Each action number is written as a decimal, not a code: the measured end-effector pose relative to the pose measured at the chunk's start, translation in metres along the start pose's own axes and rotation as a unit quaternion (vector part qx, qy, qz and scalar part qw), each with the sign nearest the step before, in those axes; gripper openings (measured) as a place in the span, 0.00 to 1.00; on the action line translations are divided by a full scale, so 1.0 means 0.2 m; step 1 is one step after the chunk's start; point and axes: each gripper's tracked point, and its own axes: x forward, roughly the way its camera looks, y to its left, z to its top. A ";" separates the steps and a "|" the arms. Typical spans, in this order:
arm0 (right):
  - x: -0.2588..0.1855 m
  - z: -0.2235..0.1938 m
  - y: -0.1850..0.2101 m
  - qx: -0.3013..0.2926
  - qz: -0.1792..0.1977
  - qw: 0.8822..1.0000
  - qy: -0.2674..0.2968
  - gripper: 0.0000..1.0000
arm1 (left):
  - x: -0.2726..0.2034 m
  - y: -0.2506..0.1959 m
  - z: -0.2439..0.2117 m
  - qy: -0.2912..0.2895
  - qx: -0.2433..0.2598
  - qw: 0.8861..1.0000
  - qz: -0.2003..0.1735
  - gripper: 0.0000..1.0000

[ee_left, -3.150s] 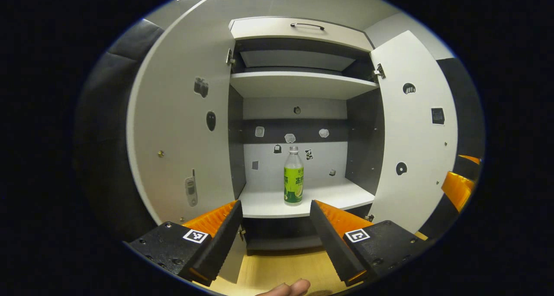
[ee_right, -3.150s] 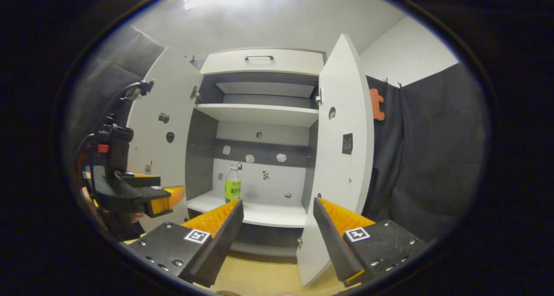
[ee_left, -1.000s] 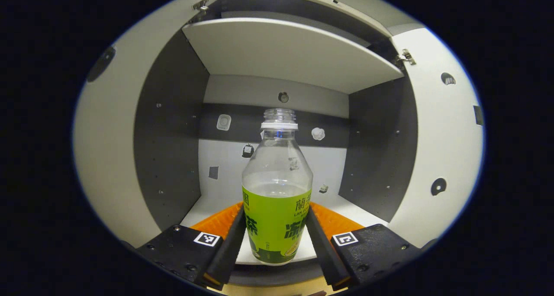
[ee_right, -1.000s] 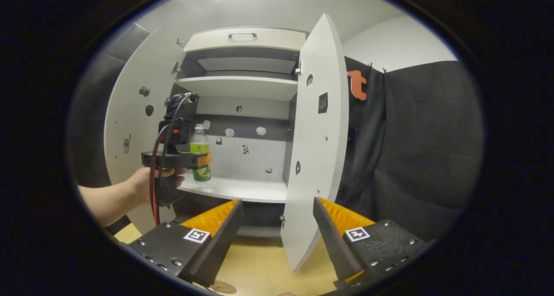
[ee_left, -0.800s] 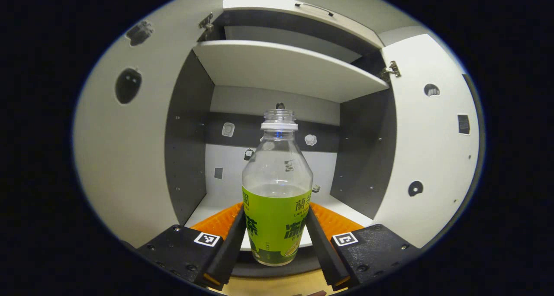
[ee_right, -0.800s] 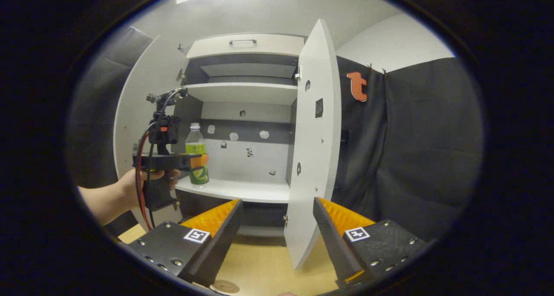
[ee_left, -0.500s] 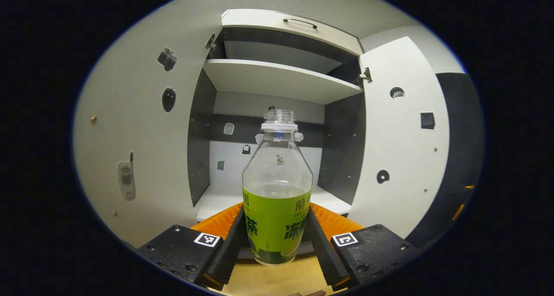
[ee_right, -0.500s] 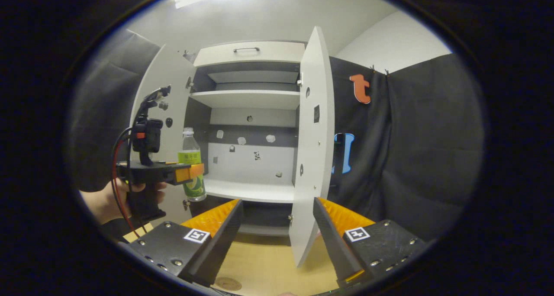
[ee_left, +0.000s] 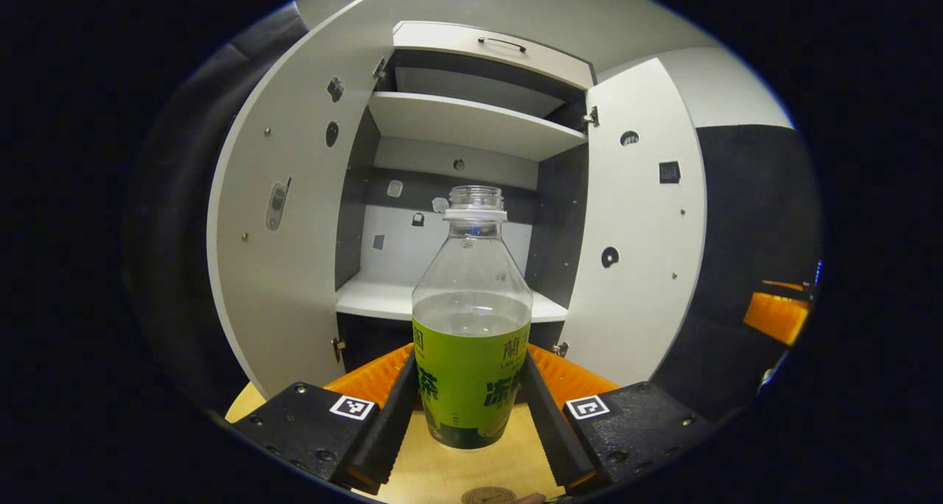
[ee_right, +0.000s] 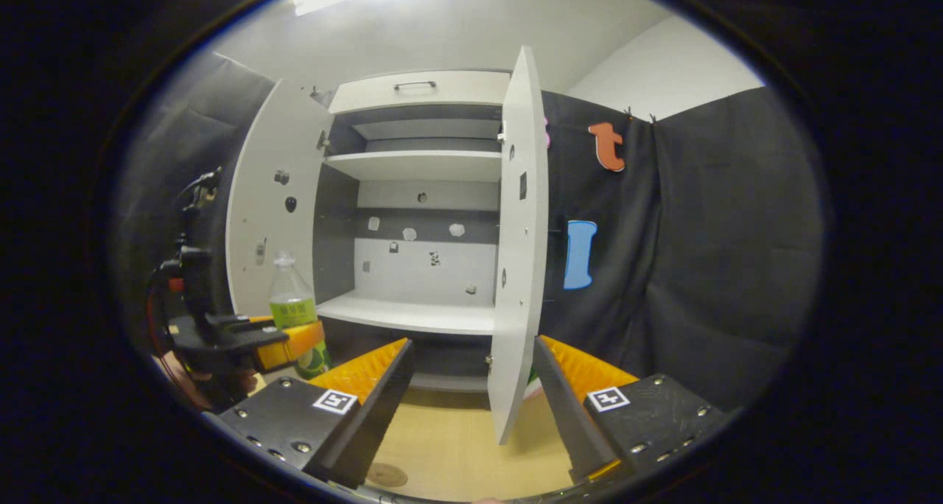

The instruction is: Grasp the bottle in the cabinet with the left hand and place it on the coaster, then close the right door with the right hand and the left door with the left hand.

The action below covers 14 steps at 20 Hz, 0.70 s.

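Standing upright with its open neck up, the bottle (ee_left: 471,327) is out of the cabinet (ee_left: 471,124), above the bench (ee_left: 457,467) and coaster (ee_left: 488,496). Level, the left claw (ee_left: 470,408) clamps both fingers on its green label; clear upper half. At right, the right claw (ee_right: 471,397) gapes wide before the right door (ee_right: 519,268).

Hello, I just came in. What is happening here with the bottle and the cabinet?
A person works with a hand-held gripper in each hand. The left hand-held gripper is shut on a bottle with a green label and no cap, held upright in front of the cabinet, above the wooden table. A round coaster lies on the table, with no bottle on it. The right hand-held gripper is open and holds nothing. Both the left door and the right door are open.
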 end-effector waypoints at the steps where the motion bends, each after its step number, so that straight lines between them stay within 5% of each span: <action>1: 0.00 0.00 0.00 0.010 -0.004 1.000 0.000 0.98 | -0.01 -0.02 -0.06 -0.001 0.001 1.000 -0.009 0.80; 7: -0.02 -0.03 -0.09 0.020 -0.051 0.998 0.009 0.98 | -0.08 -0.09 -0.56 0.048 0.008 0.997 -0.054 0.80; 9: -0.03 -0.04 -0.11 0.035 -0.065 0.997 0.020 0.98 | -0.11 -0.18 -0.69 0.039 -0.005 0.994 -0.102 0.80; 14: -0.06 -0.05 -0.14 0.025 -0.087 0.995 0.031 0.97 | -0.12 -0.19 -0.97 0.025 0.032 0.990 -0.135 0.80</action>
